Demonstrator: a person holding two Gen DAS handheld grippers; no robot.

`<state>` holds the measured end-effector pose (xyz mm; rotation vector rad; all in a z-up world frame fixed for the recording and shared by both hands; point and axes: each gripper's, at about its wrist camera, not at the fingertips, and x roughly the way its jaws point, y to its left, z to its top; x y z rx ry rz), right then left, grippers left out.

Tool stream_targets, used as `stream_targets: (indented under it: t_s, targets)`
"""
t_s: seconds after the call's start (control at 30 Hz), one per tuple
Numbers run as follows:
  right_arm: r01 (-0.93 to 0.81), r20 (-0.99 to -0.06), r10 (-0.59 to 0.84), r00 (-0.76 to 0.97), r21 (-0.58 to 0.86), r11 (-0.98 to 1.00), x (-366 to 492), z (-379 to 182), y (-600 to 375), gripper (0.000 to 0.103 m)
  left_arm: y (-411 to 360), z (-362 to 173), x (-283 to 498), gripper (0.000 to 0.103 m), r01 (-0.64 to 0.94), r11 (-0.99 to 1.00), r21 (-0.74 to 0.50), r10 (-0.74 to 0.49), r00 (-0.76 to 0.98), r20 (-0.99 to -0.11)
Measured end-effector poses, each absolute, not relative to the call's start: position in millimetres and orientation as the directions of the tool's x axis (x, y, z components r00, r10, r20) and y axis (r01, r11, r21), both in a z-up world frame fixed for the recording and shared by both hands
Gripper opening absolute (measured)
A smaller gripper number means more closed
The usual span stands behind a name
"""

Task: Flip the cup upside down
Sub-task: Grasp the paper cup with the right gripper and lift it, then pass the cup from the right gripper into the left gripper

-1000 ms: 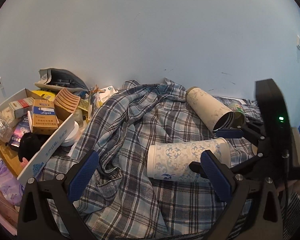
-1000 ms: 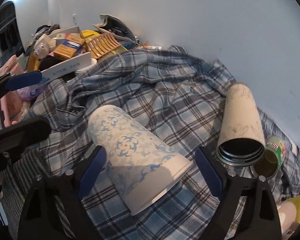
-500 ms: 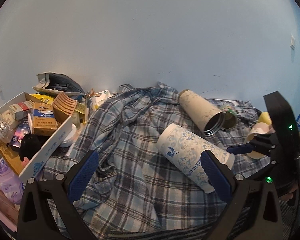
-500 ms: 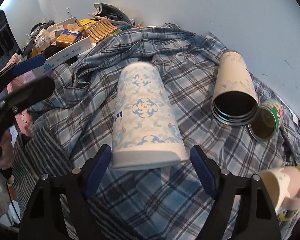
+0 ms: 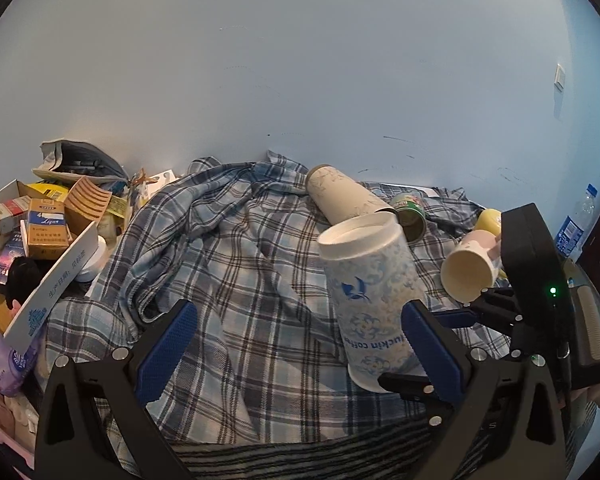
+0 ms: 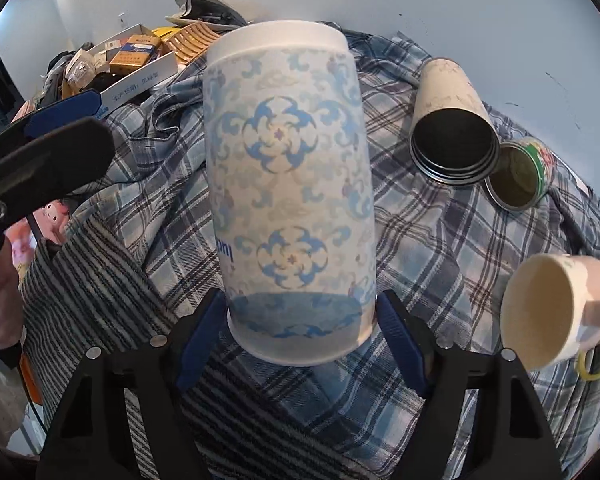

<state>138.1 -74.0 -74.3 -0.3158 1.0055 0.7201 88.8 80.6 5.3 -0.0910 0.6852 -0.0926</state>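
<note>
Cup [image 6: 290, 200] is the tall paper one with blue flower patterns, and it stands almost upright with its closed base on top and its wide mouth at the bottom, held over the plaid shirt [image 6: 440, 240]. The right gripper [image 6: 302, 336] is clamped on it near the mouth end, one blue pad pressed to each side. From the left camera the cup [image 5: 370, 296] leans a little, and its printed lettering reads upside down.

The left gripper [image 5: 300, 344] hangs beside the cup with its fingers spread wide and nothing between them.

Behind the cup, toward the wall, lie a cream tumbler [image 6: 452, 132] and a green can [image 6: 520, 176], both on their sides; a small mug [image 6: 548, 312] sits to the cup's right.

The turning looks nearly finished. What seems left is to straighten the cup, lower it mouth-down onto the shirt, and only then let go. The rumpled cloth is soft and uneven, so a tall light cup could easily topple there.
</note>
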Motion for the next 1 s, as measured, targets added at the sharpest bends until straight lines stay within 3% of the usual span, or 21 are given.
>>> stream_targets:
  t_s: [0.53,0.77,1.0]
  targets:
    - [-0.668,-0.845,0.426,0.324,0.114,0.735,158,-83,-59,0.076,82,6,86,0.103,0.045,0.993,-0.109,-0.105,0.763,-0.638]
    - [-0.645,-0.822,0.418,0.388,0.082,0.760,151,-62,-71,0.073,85,6,82,0.103,0.041,0.994,-0.098,-0.094,0.764,-0.639]
    - [-0.626,-0.827,0.393,0.401,0.065,0.777,137,-41,-107,0.047,75,11,80,0.103,0.076,0.989,-0.130,-0.142,0.761,-0.633]
